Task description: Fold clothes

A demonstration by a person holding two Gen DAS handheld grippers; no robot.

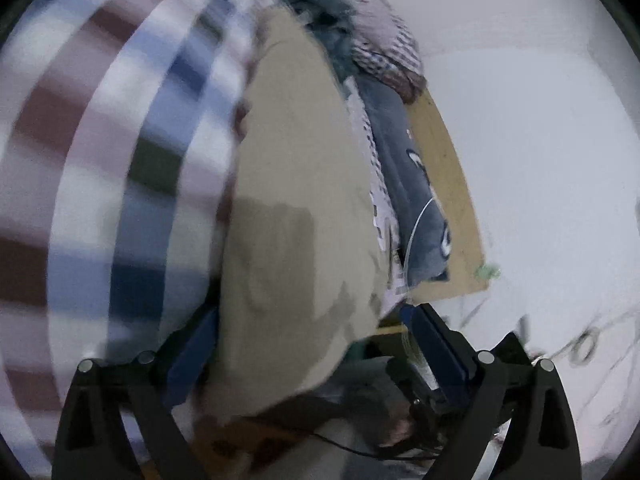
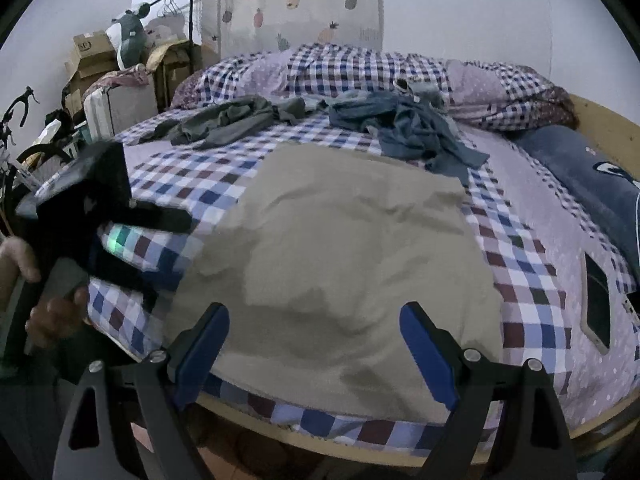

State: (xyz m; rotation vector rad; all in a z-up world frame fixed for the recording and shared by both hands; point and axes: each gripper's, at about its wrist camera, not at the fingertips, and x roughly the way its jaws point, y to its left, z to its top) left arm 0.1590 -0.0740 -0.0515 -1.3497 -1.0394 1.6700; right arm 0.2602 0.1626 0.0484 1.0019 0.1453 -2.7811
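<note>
A beige garment point(image 2: 340, 248) lies spread flat on the checkered bed sheet point(image 2: 520, 264), reaching to the near edge. My right gripper point(image 2: 316, 348) hovers open over the garment's near edge, with its blue pads point(image 2: 428, 352) wide apart and nothing between them. At the garment's left edge, my left gripper point(image 2: 178, 250) is held by a hand point(image 2: 52, 316) and its fingers are apart. The left wrist view is tilted and blurred. There the beige garment point(image 1: 296, 200) runs between the spread fingers of the left gripper point(image 1: 312, 340), close to the left pad point(image 1: 196, 344).
A crumpled grey-green garment point(image 2: 232, 120) and a blue one point(image 2: 412, 128) lie further back on the bed, before checkered pillows point(image 2: 360, 68). A dark blue cushion point(image 2: 592, 184) and a black flat object point(image 2: 598, 300) sit at right. Boxes point(image 2: 92, 60) and a suitcase point(image 2: 116, 108) stand left.
</note>
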